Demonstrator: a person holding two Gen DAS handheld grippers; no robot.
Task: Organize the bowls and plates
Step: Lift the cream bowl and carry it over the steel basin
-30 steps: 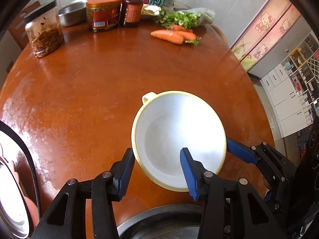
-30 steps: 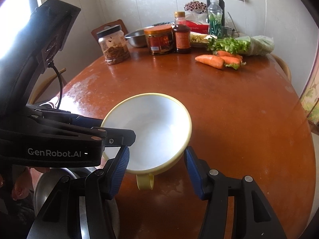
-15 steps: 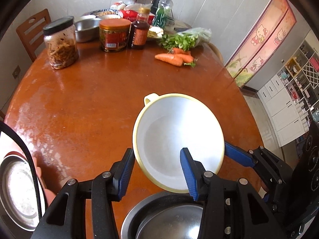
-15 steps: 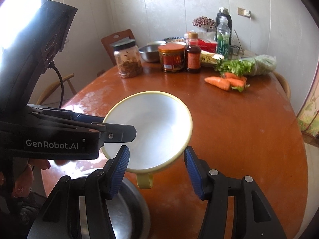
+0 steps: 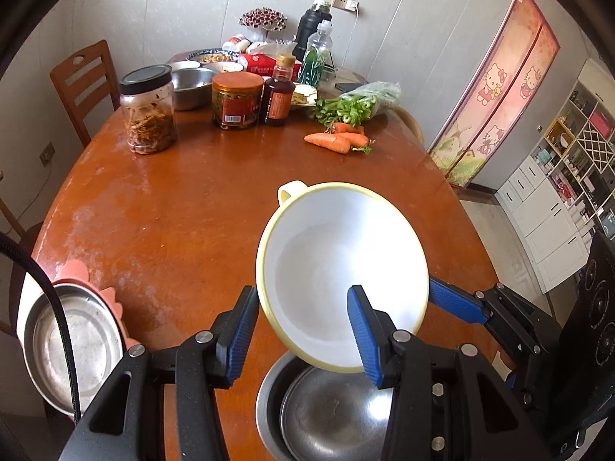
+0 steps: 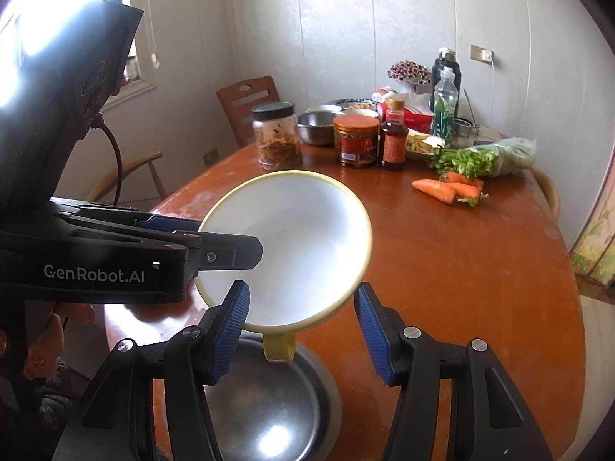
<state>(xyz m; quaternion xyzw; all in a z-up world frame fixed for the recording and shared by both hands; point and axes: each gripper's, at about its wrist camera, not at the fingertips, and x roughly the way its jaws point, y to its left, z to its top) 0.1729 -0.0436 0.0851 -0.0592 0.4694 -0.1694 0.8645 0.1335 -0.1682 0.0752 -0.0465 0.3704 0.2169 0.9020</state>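
Observation:
A white bowl [image 5: 342, 261] with a yellow rim and a small loop handle [image 6: 278, 345] hangs tilted above the brown table [image 5: 184, 207]. My left gripper [image 5: 301, 294] is shut on its near rim, one blue finger inside the bowl and one outside. My right gripper [image 6: 301, 287] is shut on the handle side of the bowl [image 6: 292, 246], and the handle hangs between its fingers. In the left wrist view the right gripper's blue finger [image 5: 453, 303] reaches behind the bowl's right rim. Directly under the bowl sits a steel basin [image 5: 330, 415], also below in the right wrist view [image 6: 265, 403].
A steel dish [image 5: 73, 342] in a pink holder sits at the table's near left edge. Jars [image 5: 148, 109], a sauce bottle [image 5: 278, 92], carrots [image 5: 334, 140], greens and bowls crowd the far end. A wooden chair [image 5: 84, 77] stands far left. A hand [image 6: 42, 342] holds the left gripper.
Both grippers have risen and drawn back with the bowl held between them. The steel basin below has come into fuller view, and the steel dish at the left now shows.

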